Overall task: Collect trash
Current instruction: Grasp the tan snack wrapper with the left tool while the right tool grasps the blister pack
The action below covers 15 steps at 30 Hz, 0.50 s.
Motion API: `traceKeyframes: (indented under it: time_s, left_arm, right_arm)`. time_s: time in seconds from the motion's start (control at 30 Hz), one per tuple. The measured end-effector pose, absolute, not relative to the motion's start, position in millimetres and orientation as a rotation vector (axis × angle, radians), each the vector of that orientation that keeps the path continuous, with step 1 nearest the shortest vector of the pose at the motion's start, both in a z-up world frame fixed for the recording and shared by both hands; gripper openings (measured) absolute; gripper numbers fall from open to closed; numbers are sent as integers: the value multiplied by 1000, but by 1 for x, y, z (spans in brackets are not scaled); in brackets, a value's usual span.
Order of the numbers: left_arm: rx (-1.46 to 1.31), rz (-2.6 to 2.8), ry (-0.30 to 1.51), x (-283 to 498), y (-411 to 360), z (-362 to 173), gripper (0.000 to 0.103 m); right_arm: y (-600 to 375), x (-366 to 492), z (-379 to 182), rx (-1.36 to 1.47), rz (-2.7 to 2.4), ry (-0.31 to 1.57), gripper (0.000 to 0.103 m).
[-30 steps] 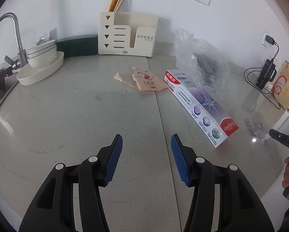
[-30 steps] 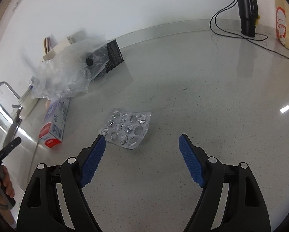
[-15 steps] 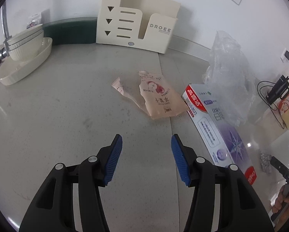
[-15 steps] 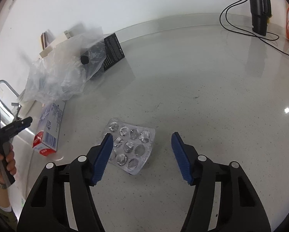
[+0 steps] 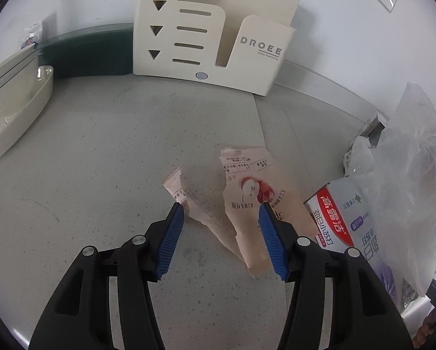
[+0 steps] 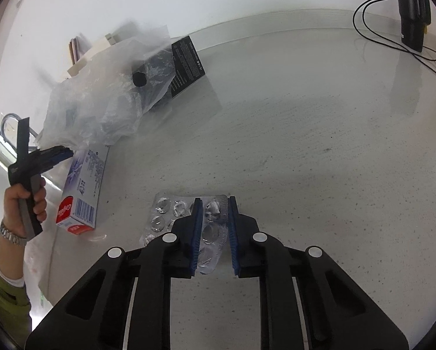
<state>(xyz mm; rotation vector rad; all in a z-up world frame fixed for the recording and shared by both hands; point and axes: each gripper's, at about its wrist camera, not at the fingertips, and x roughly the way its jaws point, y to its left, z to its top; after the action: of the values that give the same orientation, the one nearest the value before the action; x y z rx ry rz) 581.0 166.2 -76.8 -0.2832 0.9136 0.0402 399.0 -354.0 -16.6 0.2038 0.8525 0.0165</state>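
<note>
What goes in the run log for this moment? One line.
left gripper: open over torn wrapper | right gripper: jaws narrow around blister pack, contact unclear | toothpaste box: on counter

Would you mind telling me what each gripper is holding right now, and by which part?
The right gripper has closed on the empty blister pack at its right end. The left gripper holds nothing, open over the torn wrapper.
</note>
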Motion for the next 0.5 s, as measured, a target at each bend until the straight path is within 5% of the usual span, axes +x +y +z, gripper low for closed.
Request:
traceKeyframes:
  time_s: [0.23, 0.33, 0.4, 0.5]
  left_arm:
    - [-168, 9, 920, 596, 148, -78, 53]
    - [-43, 40, 931, 598, 133, -79, 34]
    - [-20, 40, 933, 597, 130, -78, 8]
    - [-36, 24, 923, 590, 130, -75, 5]
  right_arm:
    - [-352, 396, -17, 212, 29, 847, 15]
    - [-351, 393, -15, 210, 31, 838, 13]
    - [-349, 390, -12, 207, 35, 829, 11]
    - [-347, 386, -6, 206, 40, 816, 9]
